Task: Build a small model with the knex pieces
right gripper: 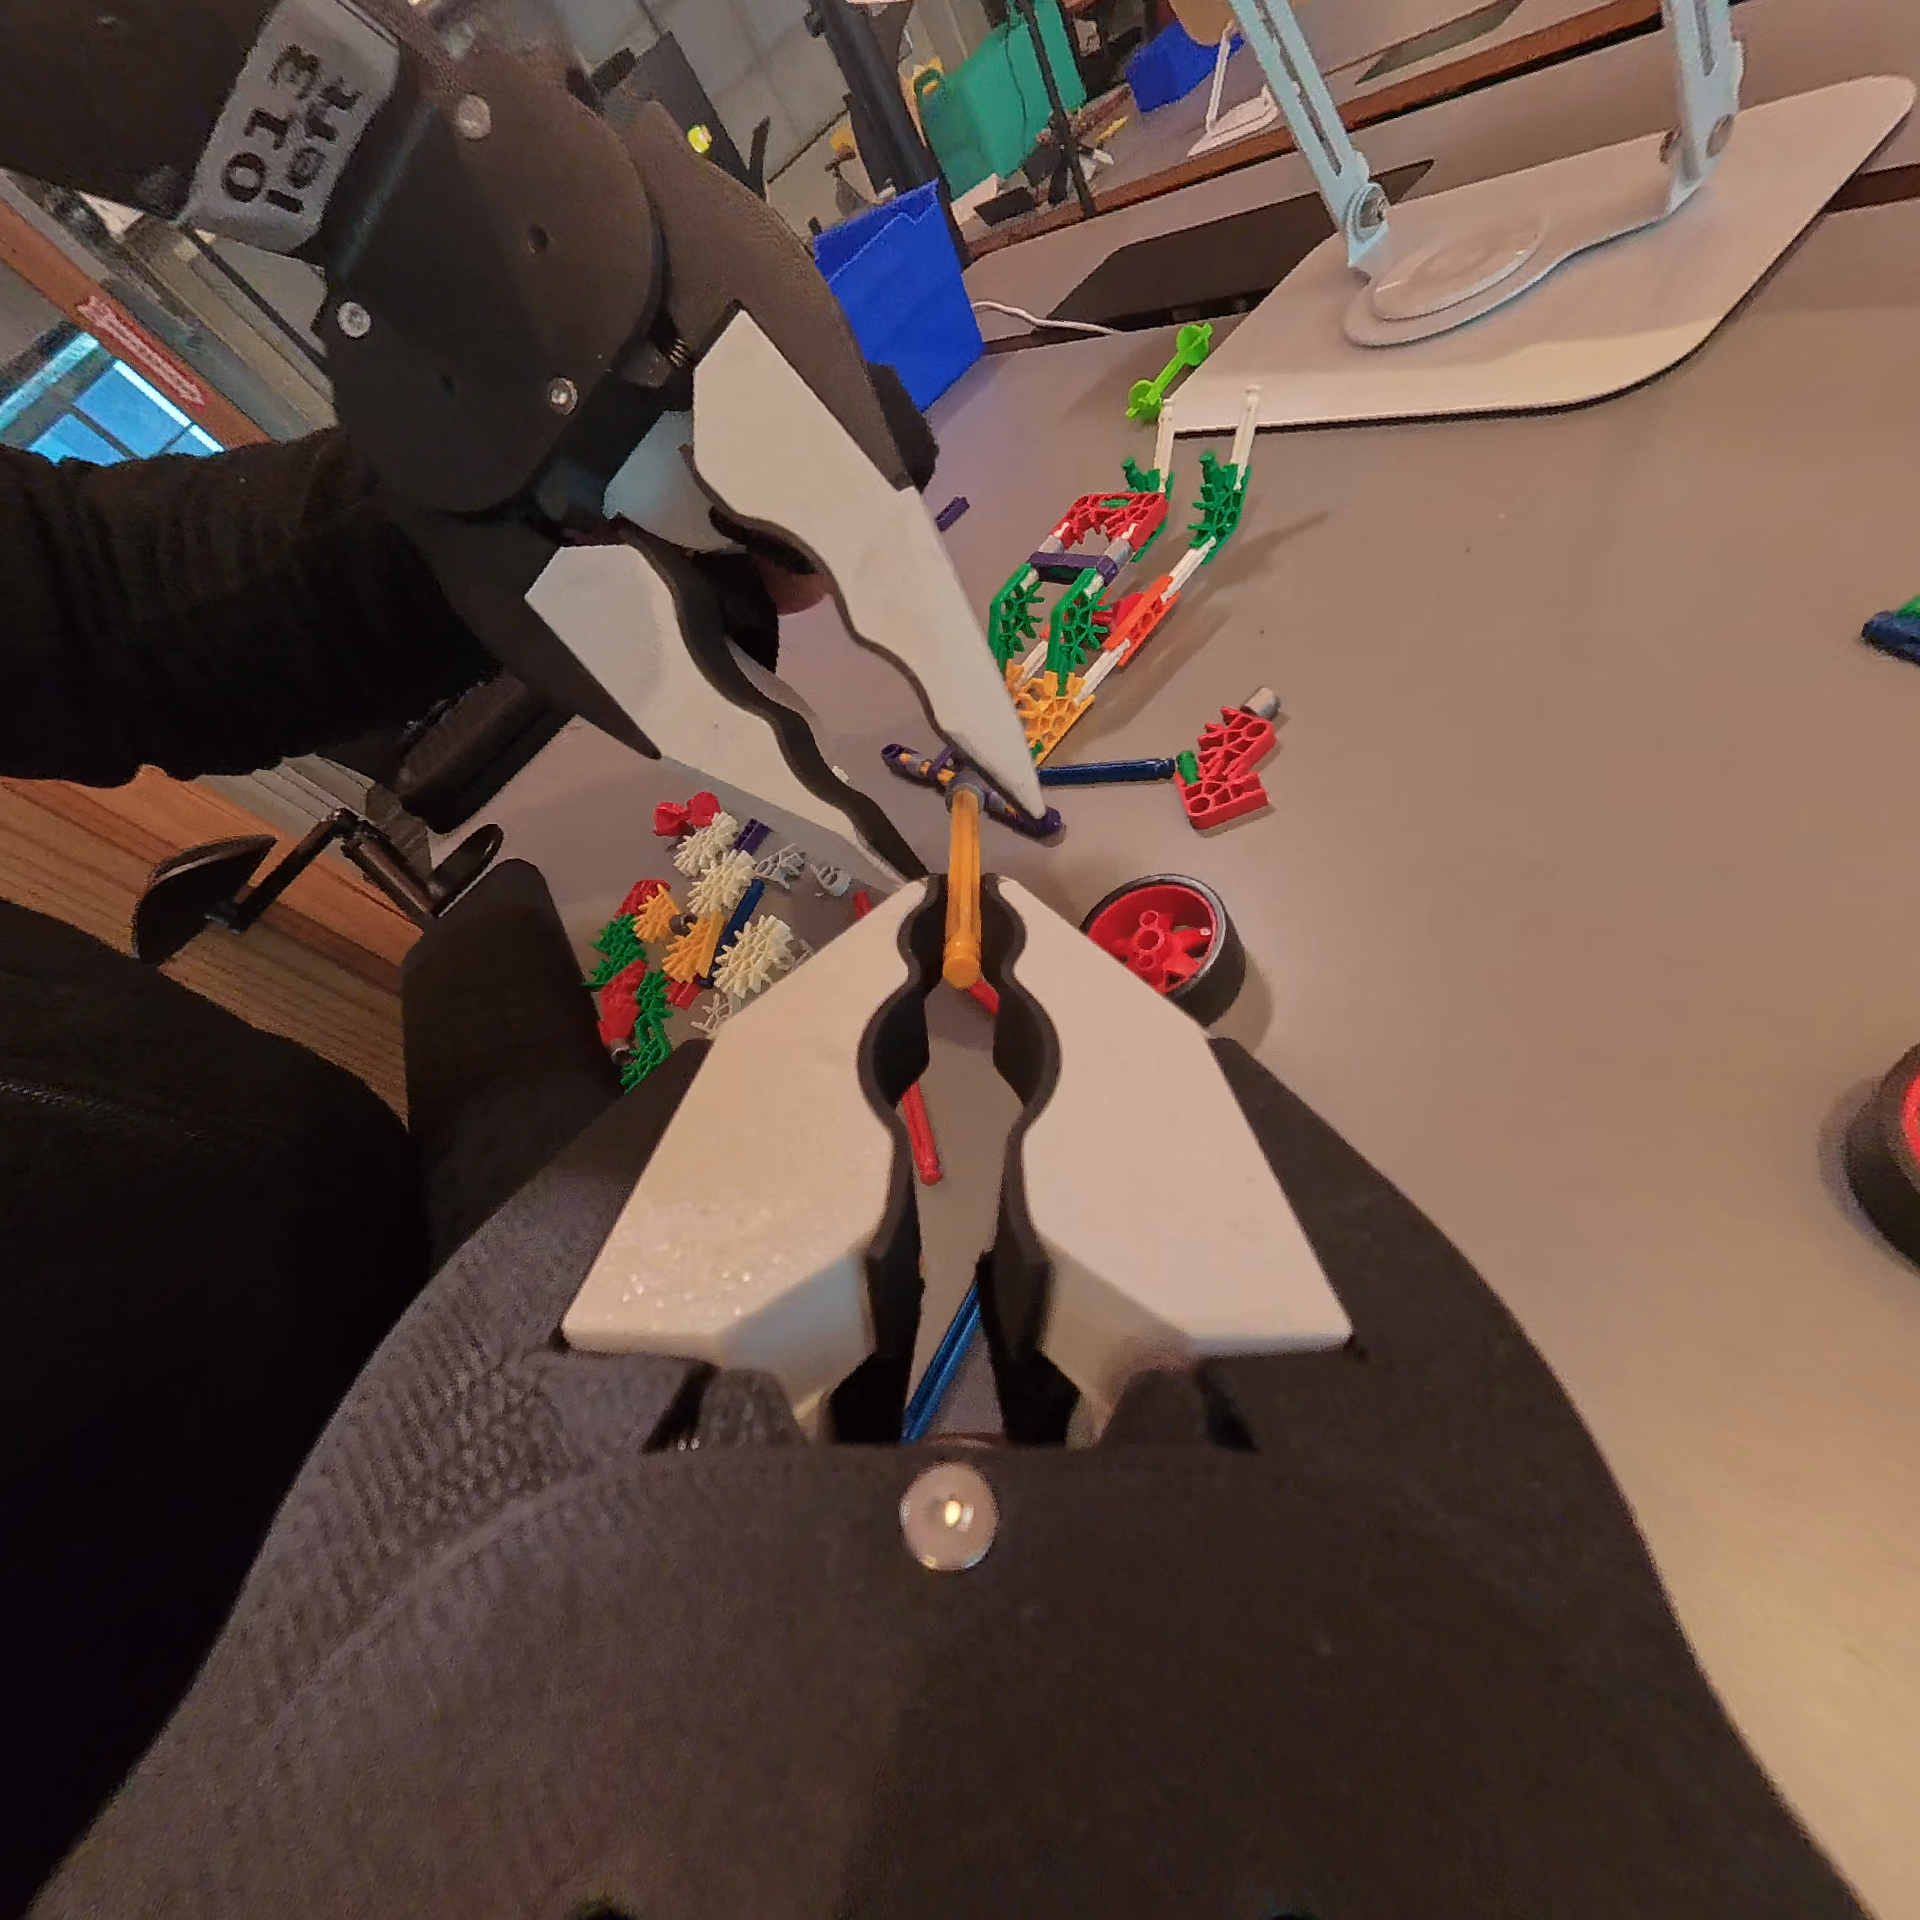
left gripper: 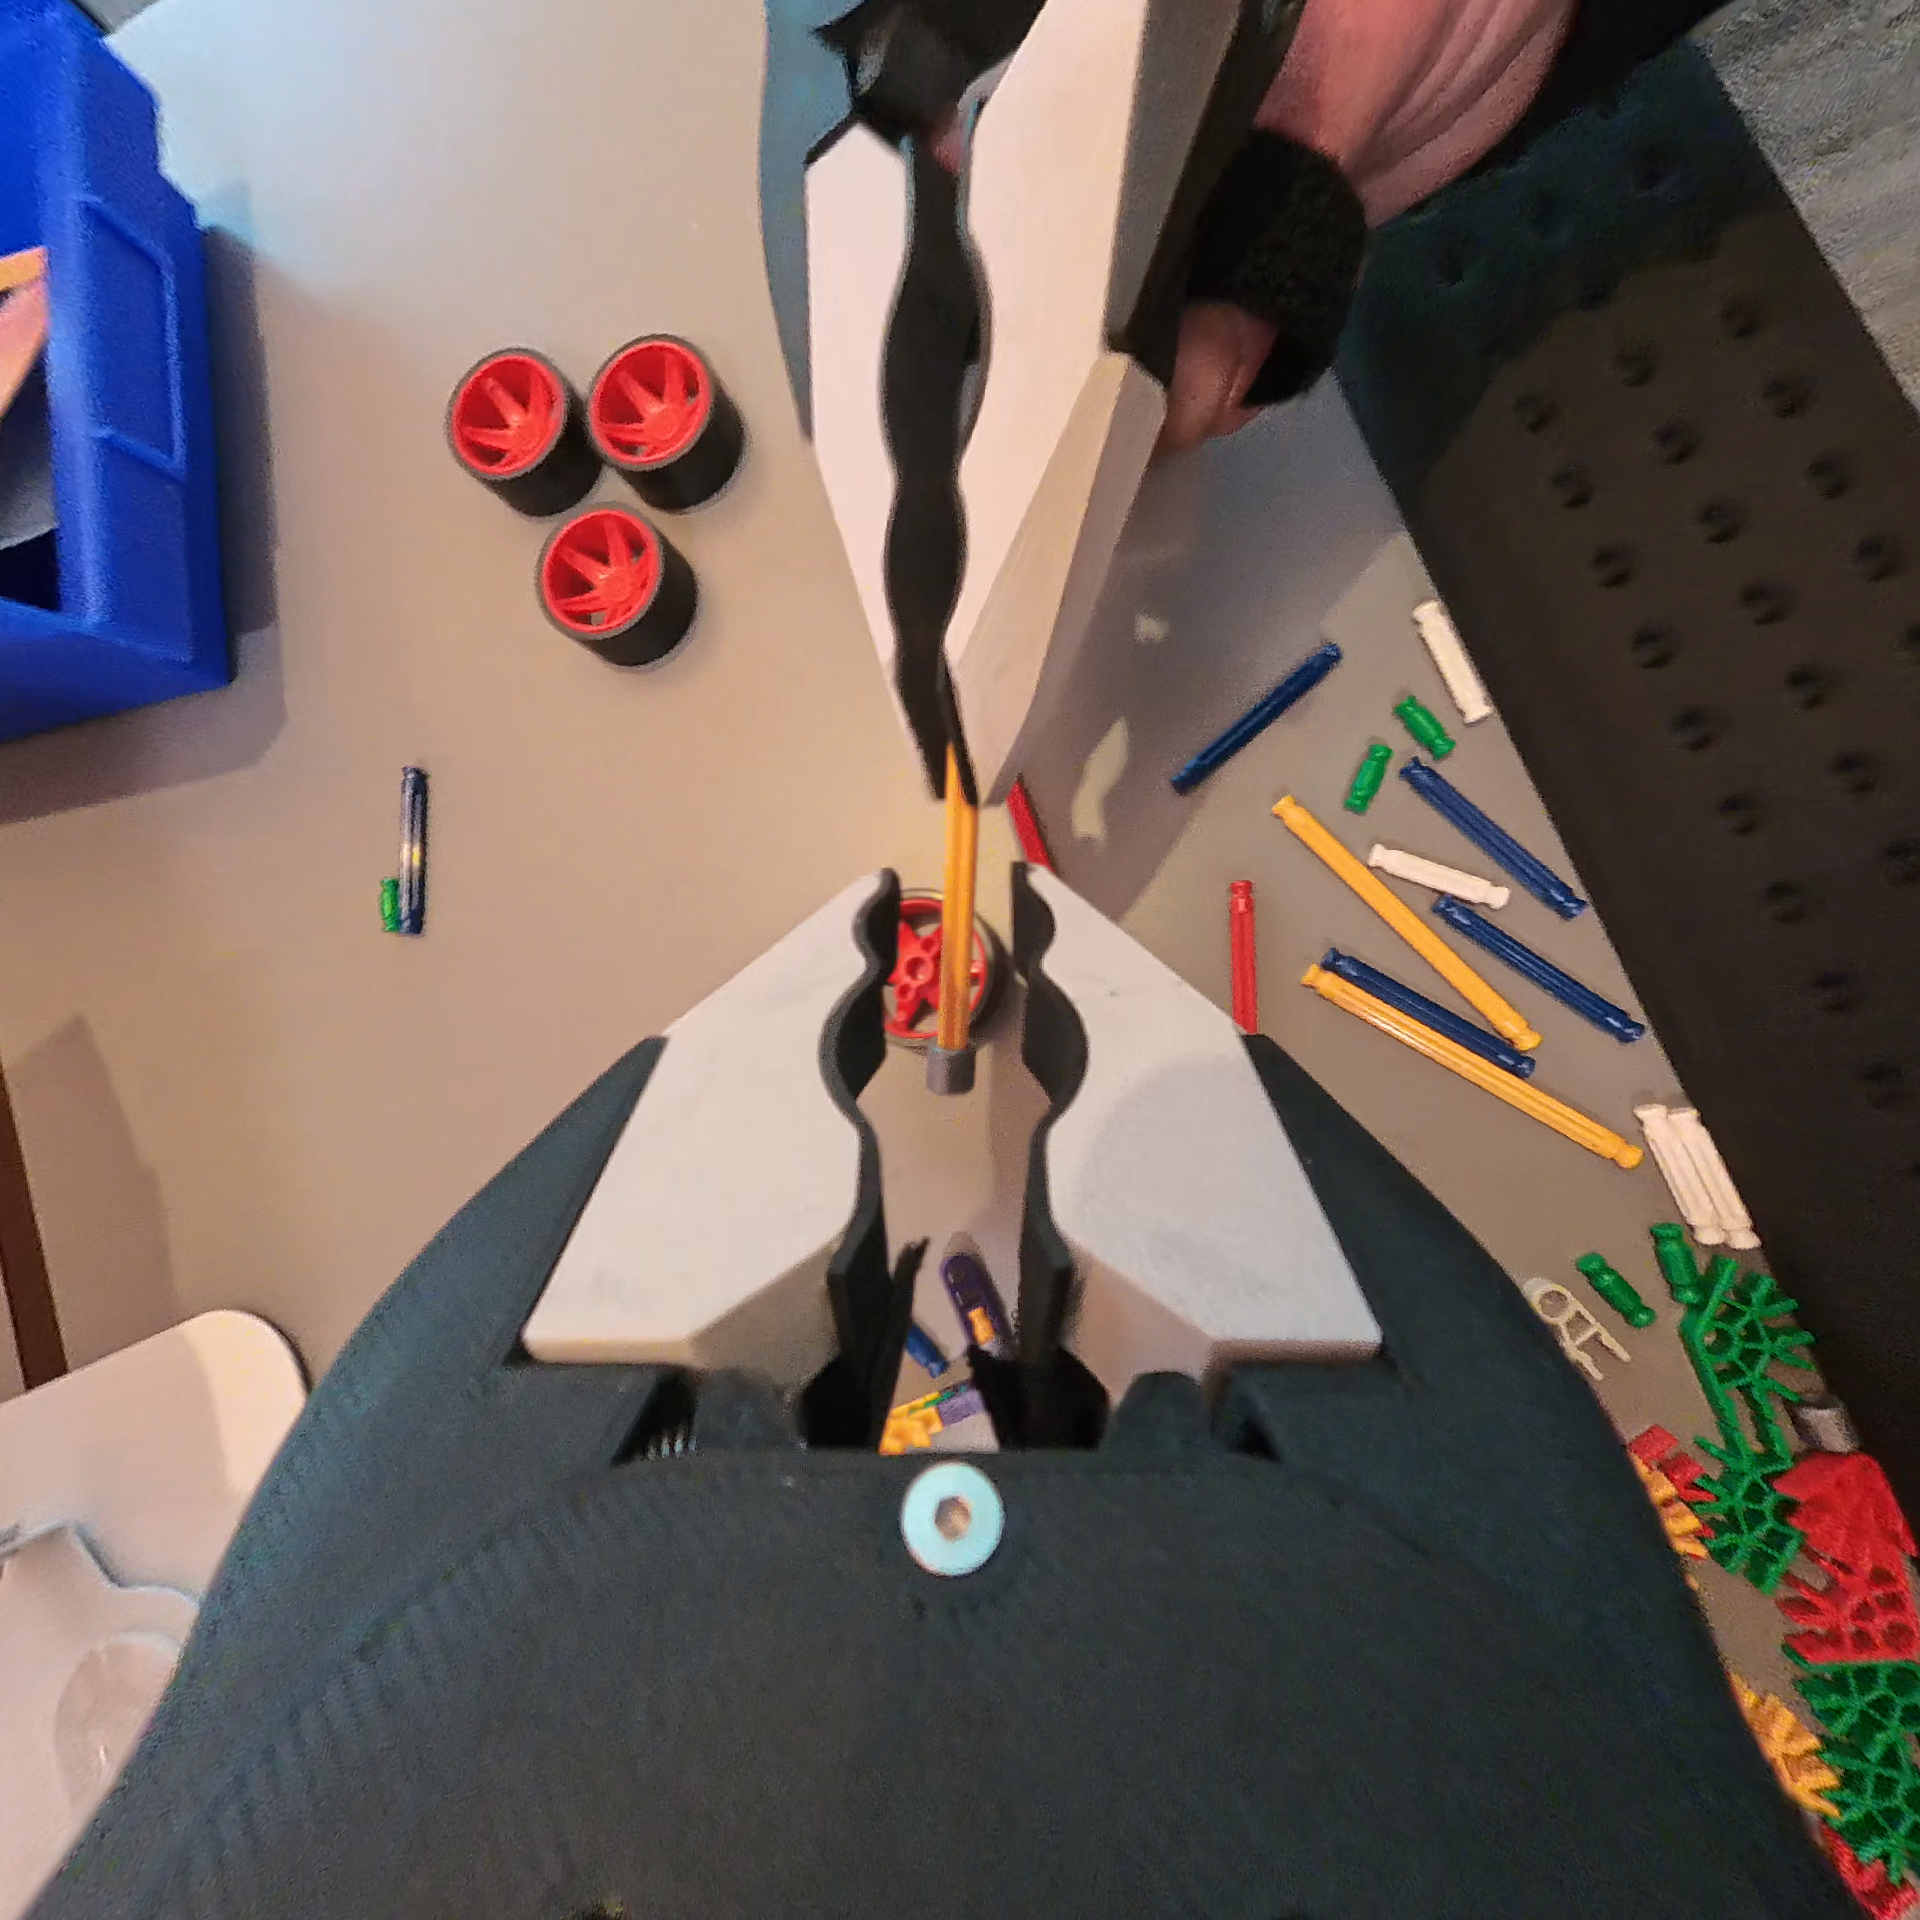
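Fig.: Right gripper (right gripper: 961, 914) clamped on yellow rod (right gripper: 961, 899); rod's long axis runs straight toward left gripper (left gripper: 951, 894), tongs apart, bracketing its grey-capped end w/o contact. Red wheel (left gripper: 920, 971) on worktop (left gripper: 623, 831) just beneath, mid-table.

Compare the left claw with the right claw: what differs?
The right claw is shut on the yellow rod; the left claw is open, with gaps either side of that rod. The left claw points almost straight down at the table, the right claw comes in slanted. Both have white fingers, wavy black pads.
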### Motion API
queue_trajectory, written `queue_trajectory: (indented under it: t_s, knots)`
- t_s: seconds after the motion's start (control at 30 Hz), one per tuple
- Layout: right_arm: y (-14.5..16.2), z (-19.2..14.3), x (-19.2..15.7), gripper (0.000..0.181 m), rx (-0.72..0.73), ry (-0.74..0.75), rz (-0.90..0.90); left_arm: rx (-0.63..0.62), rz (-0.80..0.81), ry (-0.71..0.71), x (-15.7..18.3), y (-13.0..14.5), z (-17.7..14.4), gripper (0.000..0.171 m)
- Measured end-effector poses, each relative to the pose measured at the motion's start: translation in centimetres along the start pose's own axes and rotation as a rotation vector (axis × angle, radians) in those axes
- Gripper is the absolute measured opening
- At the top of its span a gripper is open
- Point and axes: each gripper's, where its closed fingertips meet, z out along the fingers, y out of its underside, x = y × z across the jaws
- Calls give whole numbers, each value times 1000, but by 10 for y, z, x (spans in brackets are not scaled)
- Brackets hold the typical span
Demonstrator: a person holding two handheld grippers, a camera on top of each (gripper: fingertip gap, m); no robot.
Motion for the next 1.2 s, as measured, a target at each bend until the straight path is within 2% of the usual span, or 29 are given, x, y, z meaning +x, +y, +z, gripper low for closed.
queue_trajectory:
  t_s: [0.23, 0.43, 0.63, 0.83, 0.93, 1.07, 1.13, 1.2]
  knots:
    - [-13, -15, 6, 3, 35, -27, -7, 120, -170, -89, -22, 9, -29, 43]
    - [-18, -27, 20, 3, 40, -4, -3, 116, -299, -110, -26, 43, -35, 41]
    - [-14, -30, 24, 3, -40, 27, -53, 4, -323, -89, -11, 77, -20, 34]
    - [0, -31, 19, 3, -115, 54, -106, -31, -424, -165, -4, 102, -40, 32]
    - [8, -30, 11, 3, -143, 52, -113, -29, -490, -278, -4, 120, -61, 37]
    - [19, -22, -1, 3, -178, 43, -119, 21, -655, -382, -8, 155, -89, 41]
    - [24, -15, -5, 3, -199, 52, -124, -8, -698, -431, -12, 176, -96, 44]
    - [30, -8, -12, 3, -227, 37, -128, -12, -727, -420, -12, 189, -93, 46]
